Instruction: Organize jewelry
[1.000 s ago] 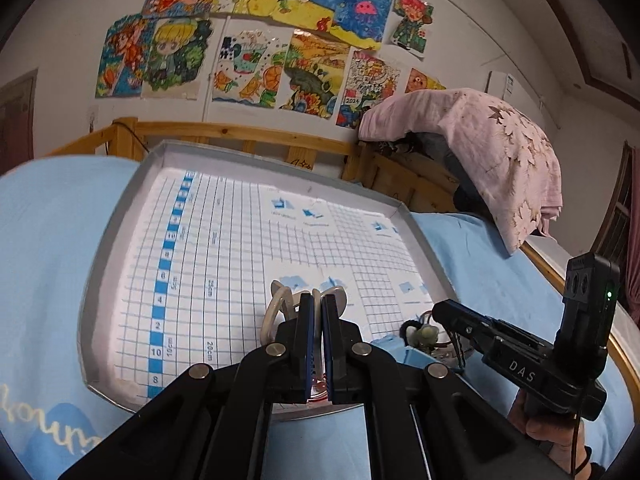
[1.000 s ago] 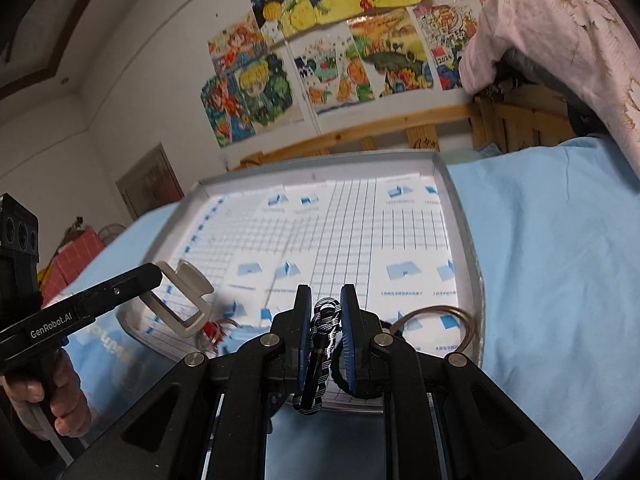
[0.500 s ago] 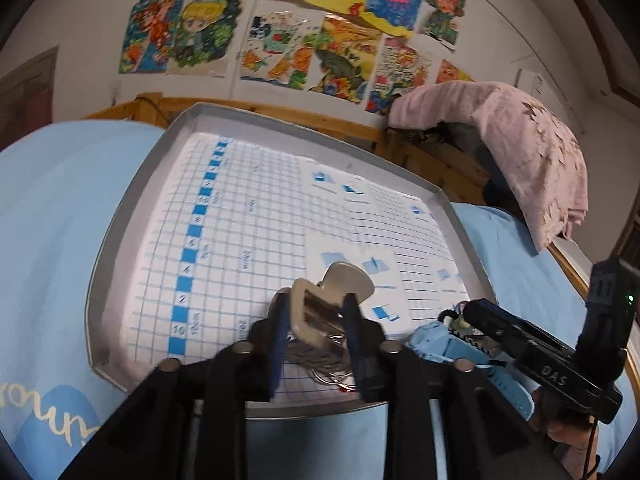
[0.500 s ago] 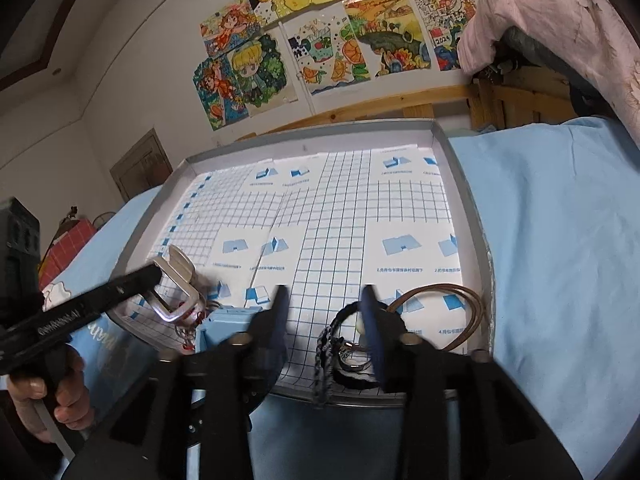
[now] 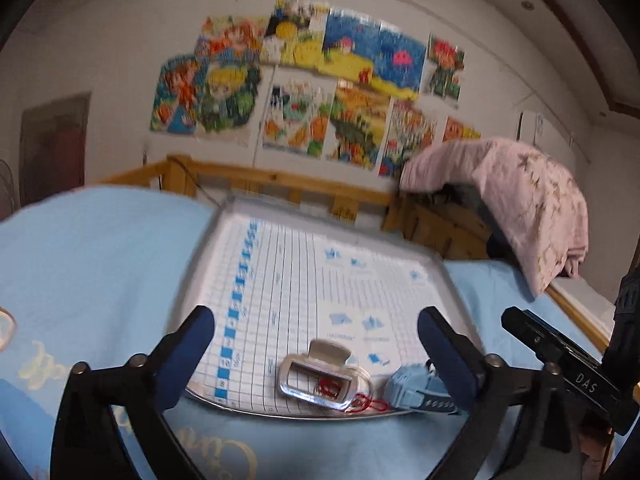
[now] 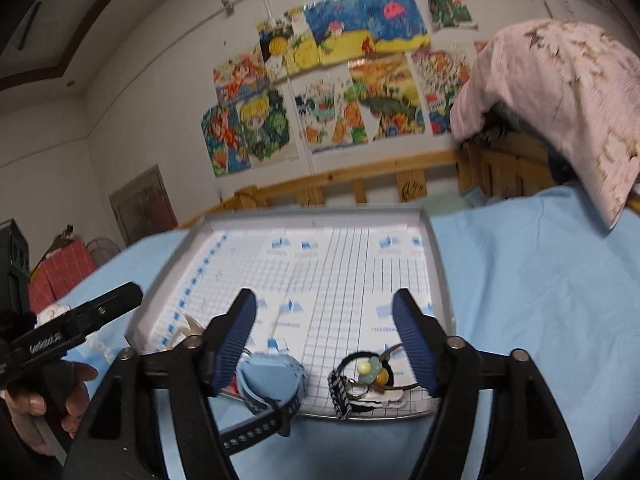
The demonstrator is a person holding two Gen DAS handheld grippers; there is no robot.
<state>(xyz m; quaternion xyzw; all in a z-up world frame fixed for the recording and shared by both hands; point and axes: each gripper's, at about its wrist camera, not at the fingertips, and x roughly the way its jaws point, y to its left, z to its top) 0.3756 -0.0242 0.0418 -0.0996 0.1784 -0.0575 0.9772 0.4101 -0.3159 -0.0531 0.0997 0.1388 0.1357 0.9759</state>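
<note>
A grey tray (image 5: 200,272) with a gridded paper liner lies on the blue bed; it also shows in the right wrist view (image 6: 438,264). A cream hair claw clip (image 5: 316,374) lies at its near edge over a red string charm (image 5: 370,402). A light blue watch (image 5: 416,390) lies to the right of the clip, also in the right wrist view (image 6: 272,384). A braided black-and-white bracelet with beads (image 6: 362,380) lies near the right corner. My left gripper (image 5: 316,326) is wide open and empty above the clip. My right gripper (image 6: 326,308) is wide open and empty above the bracelet.
A wooden bed rail (image 5: 280,184) runs behind the tray. A pink blanket (image 5: 520,196) hangs over the rail at the right. Blue bedding (image 6: 540,280) surrounds the tray. A red box (image 6: 60,272) stands at the far left.
Both grippers opened wide and drew back up from the tray. The clip left the left gripper and lies on the tray; the bracelet left the right gripper and lies on the tray.
</note>
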